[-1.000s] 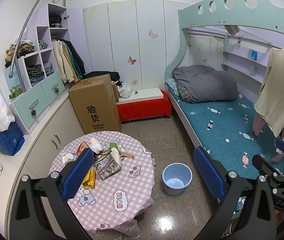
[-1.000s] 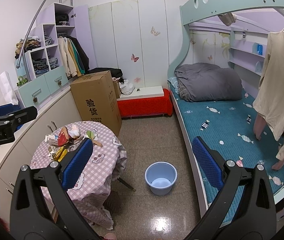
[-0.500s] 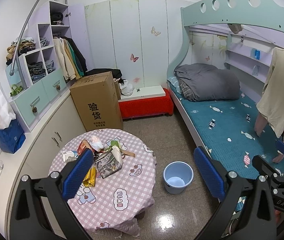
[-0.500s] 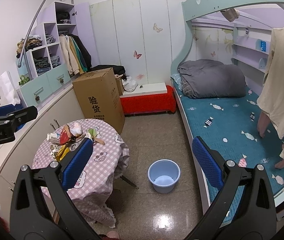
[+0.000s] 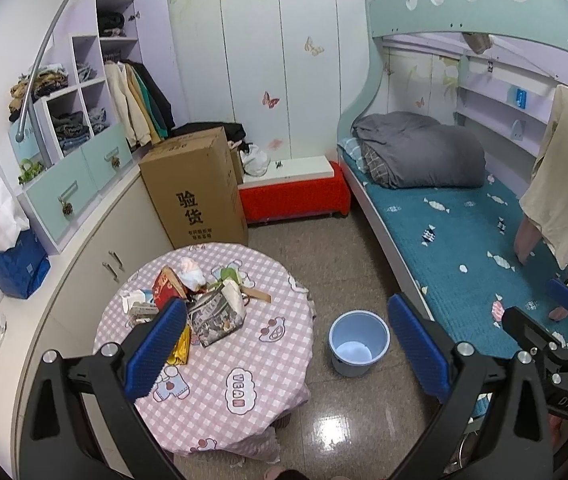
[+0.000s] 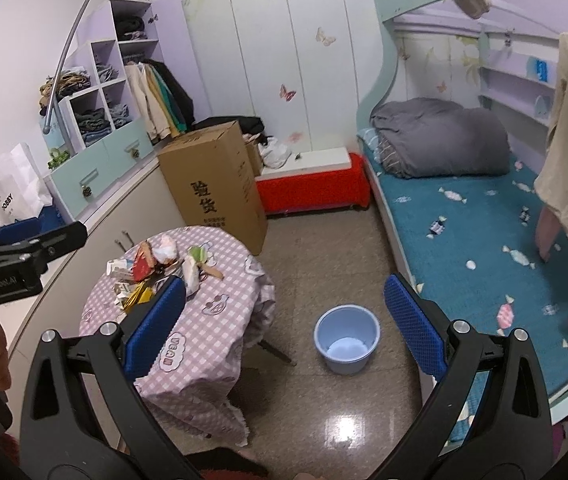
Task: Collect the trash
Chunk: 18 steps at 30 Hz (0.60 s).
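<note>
Both the left gripper (image 5: 288, 340) and right gripper (image 6: 284, 320) hang spread apart, holding nothing. Approach seems underway; next, reach the trash pile (image 5: 199, 300) at frame centre-left.

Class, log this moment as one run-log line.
left claw open | right claw open | trash on table | bucket on floor, empty

Left gripper (image 5: 288, 340) jaws wide apart; right gripper (image 6: 284, 320) likewise.

Beyond the jaws, the floor (image 5: 336, 412) was glossy stone-look tile; left of them, the tablecloth (image 5: 219, 380) was matt checked cloth; between them, the bucket (image 5: 358, 342) was smooth plastic.
</note>
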Each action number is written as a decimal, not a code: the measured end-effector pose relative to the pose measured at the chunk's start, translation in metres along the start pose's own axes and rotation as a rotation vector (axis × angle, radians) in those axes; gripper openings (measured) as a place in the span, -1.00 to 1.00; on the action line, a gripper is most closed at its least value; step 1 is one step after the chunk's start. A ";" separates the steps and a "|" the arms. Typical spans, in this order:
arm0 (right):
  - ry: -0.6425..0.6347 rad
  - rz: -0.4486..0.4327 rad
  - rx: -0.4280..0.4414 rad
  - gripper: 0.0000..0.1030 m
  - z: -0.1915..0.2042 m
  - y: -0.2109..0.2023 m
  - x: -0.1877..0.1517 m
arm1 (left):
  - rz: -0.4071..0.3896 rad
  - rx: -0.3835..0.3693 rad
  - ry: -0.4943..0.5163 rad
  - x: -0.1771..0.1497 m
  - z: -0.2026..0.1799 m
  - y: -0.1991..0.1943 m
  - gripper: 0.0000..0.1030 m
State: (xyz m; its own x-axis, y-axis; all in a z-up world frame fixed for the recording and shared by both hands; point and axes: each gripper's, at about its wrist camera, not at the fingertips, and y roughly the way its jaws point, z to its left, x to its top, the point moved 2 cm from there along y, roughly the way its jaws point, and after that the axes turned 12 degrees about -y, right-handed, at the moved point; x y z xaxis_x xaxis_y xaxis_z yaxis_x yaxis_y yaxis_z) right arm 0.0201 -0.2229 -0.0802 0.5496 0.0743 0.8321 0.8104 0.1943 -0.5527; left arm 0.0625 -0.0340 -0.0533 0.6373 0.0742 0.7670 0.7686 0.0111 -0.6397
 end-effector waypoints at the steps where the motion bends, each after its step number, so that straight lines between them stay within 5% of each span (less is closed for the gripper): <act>1: -0.001 0.007 0.006 0.88 0.002 0.003 0.000 | 0.015 -0.001 -0.006 -0.001 0.002 0.004 0.92; 9: 0.009 0.101 0.076 0.88 0.016 0.057 0.003 | 0.149 -0.022 -0.110 -0.006 0.039 0.055 0.92; 18: -0.002 0.271 0.158 0.88 0.062 0.153 0.003 | 0.305 0.061 -0.264 -0.023 0.149 0.147 0.92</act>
State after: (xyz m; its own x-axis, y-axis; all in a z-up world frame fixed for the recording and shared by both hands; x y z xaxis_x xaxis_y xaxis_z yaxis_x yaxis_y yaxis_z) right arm 0.1338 -0.1326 -0.1593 0.7405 0.1463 0.6559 0.5931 0.3168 -0.7402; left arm 0.1529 0.1147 -0.1721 0.7932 0.3368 0.5073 0.5366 0.0073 -0.8438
